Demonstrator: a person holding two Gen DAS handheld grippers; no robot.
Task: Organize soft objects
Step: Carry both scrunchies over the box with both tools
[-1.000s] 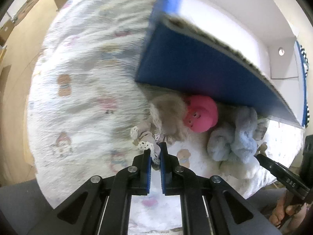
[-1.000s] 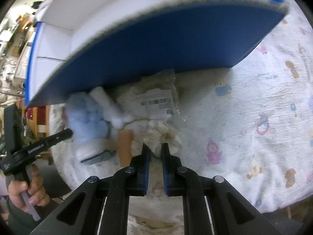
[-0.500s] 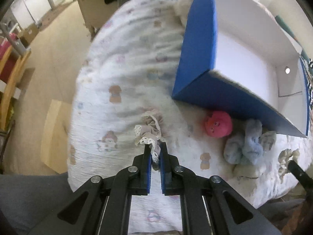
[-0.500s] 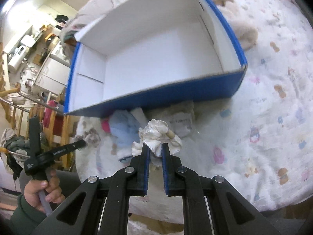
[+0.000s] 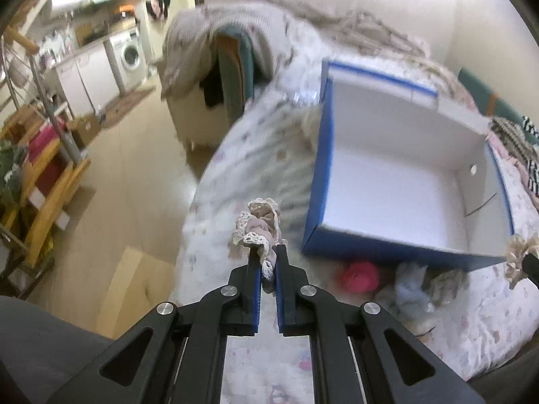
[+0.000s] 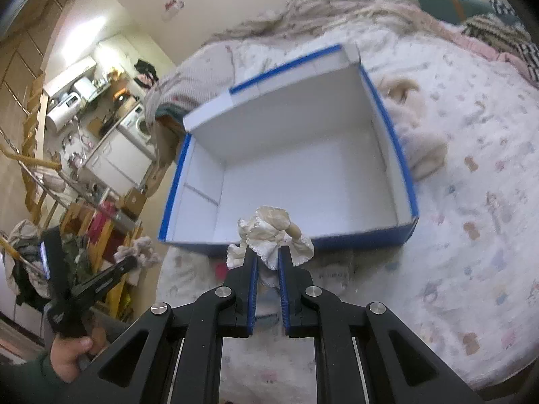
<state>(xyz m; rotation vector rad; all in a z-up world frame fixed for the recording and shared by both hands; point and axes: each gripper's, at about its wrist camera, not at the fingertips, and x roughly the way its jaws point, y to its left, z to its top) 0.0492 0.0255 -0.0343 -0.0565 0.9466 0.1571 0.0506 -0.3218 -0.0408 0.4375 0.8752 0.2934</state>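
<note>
A lace-trimmed beige soft toy [image 5: 257, 232] hangs pinched in the left gripper [image 5: 267, 271], its jaws clamped tight on the lace edge, held in the air above the bed [image 5: 242, 155] just beside the left wall of the blue box [image 5: 397, 252]. A cream frilly soft toy [image 6: 271, 235] is clamped the same way in the right gripper [image 6: 267, 266], held up in front of the box's near wall, roughly at its middle. The box sits open on the bed's printed cover, its white inside bare. On the cover against the near wall lie a pink round toy [image 5: 358, 274], a pale blue plush [image 5: 412, 284] and a beige piece beside it; a fluffy cream toy [image 6: 417, 134] lies by the right wall.

The step in hand looks like the carry: both toys are lifted and neither is yet over the opening. The next move likely calls for bringing each gripper forward over the rim, lowering a little, and parting the jaws so the toys drop inside without snagging on the pads.
</note>
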